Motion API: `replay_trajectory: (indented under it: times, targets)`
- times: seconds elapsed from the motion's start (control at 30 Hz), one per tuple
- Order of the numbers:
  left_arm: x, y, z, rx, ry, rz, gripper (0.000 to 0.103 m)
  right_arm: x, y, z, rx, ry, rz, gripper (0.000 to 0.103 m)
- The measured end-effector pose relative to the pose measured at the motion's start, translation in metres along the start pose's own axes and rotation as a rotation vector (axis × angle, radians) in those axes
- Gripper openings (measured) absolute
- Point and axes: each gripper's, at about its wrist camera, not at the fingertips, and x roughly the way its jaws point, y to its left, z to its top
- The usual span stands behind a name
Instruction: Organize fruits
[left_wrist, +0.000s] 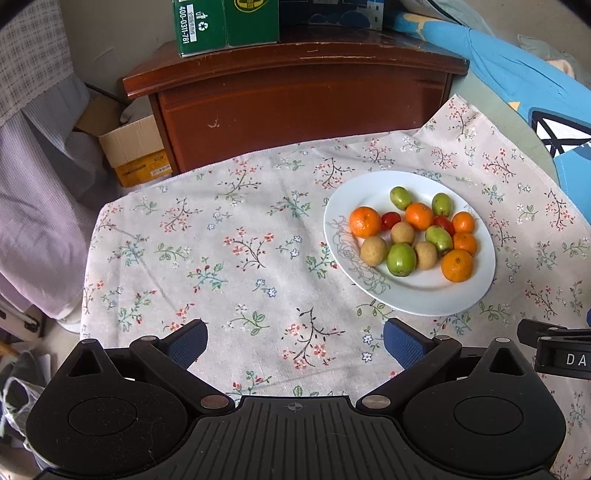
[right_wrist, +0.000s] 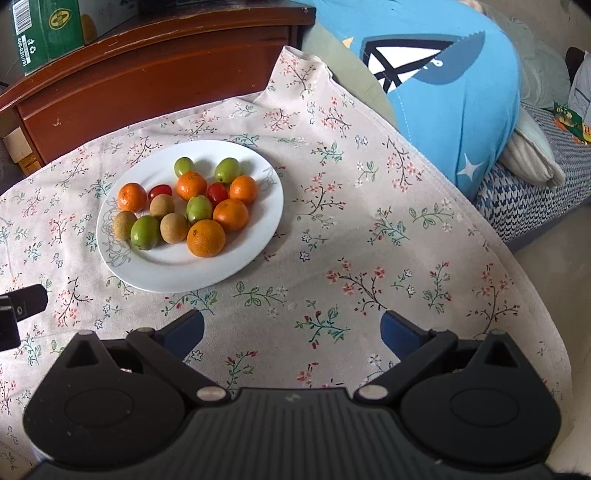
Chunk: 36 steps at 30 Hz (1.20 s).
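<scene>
While both grippers, left gripper (left_wrist: 295, 341) and right gripper (right_wrist: 291, 330), hover spread wide with nothing between them, the fruits (left_wrist: 413, 236) sit piled on the white plate (left_wrist: 424, 299), 5 oranges included, just ahead.

A pale floral cotton tablecloth (left_wrist: 251, 258) covers the table beneath and ahead of the tool. Beyond its far edge stands a dark reddish-brown wooden cabinet (left_wrist: 295, 110), with a green printed cardboard carton (left_wrist: 225, 26) on top. Far left of the tool, an open brown cardboard box (left_wrist: 136, 147) sits beside the cabinet, near lilac checked fabric (left_wrist: 40, 184). To the far right lies a bright blue cushion with a sailboat print (right_wrist: 443, 85).
</scene>
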Motion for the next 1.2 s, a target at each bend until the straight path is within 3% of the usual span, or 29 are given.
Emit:
replay_trajectory:
  times: [1.2]
  targets:
    - [0.040,-0.035,0.009,0.023,0.031,0.021,0.102,0.022,0.010,0.010,0.034,-0.030,-0.002,0.101]
